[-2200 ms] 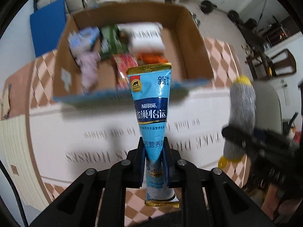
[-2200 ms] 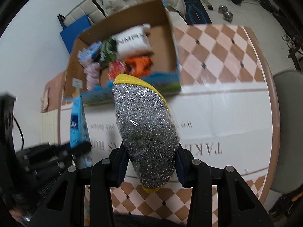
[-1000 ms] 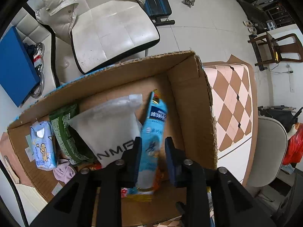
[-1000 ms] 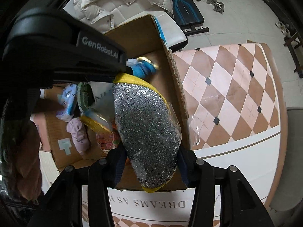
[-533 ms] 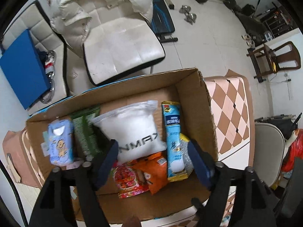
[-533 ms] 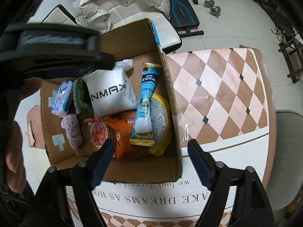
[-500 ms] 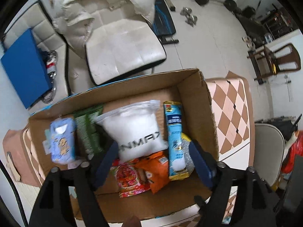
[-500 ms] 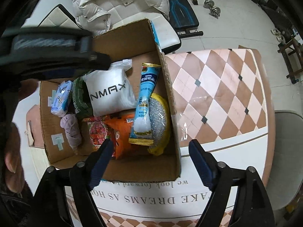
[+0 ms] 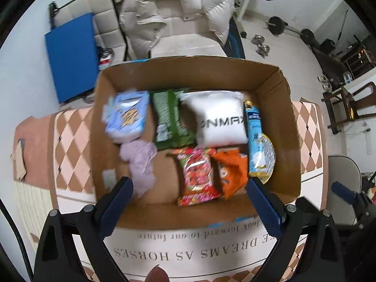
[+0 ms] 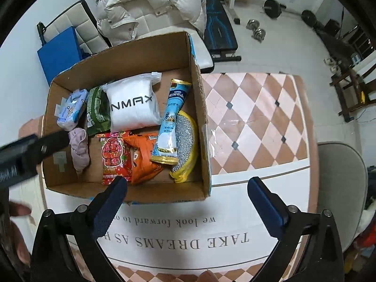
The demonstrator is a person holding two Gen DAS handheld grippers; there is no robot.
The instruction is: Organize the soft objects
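An open cardboard box (image 9: 285, 127) (image 10: 198, 108) stands on the table and holds several soft items. The blue Nestle pouch (image 9: 255, 138) (image 10: 170, 122) lies along the box's right side, on top of the silver glitter sponge with yellow rim (image 9: 270, 157) (image 10: 185, 141). A white NMAX pack (image 9: 221, 119) (image 10: 134, 108), green pack (image 9: 168, 119), red snack bag (image 10: 114, 155), orange bag (image 10: 143, 155), lilac cloth (image 9: 141, 162) and light-blue tissue pack (image 10: 70, 109) fill the rest. My left gripper (image 9: 189, 206) is open and empty above the box's near wall. My right gripper (image 10: 188, 202) is open and empty over the table in front of the box.
The table has a checkered cloth (image 10: 253, 117) and a white runner with printed words (image 10: 188, 232). A grey chair (image 10: 340, 181) stands at the right. Behind the box are a white padded chair with a puffy jacket (image 10: 152, 2), a blue board (image 9: 70, 54) and dumbbells (image 10: 256, 31).
Both grippers let go of their loads: the Nestle pouch and the glitter sponge now lie in the box. Since then both open grippers have drawn back toward the table's near side.
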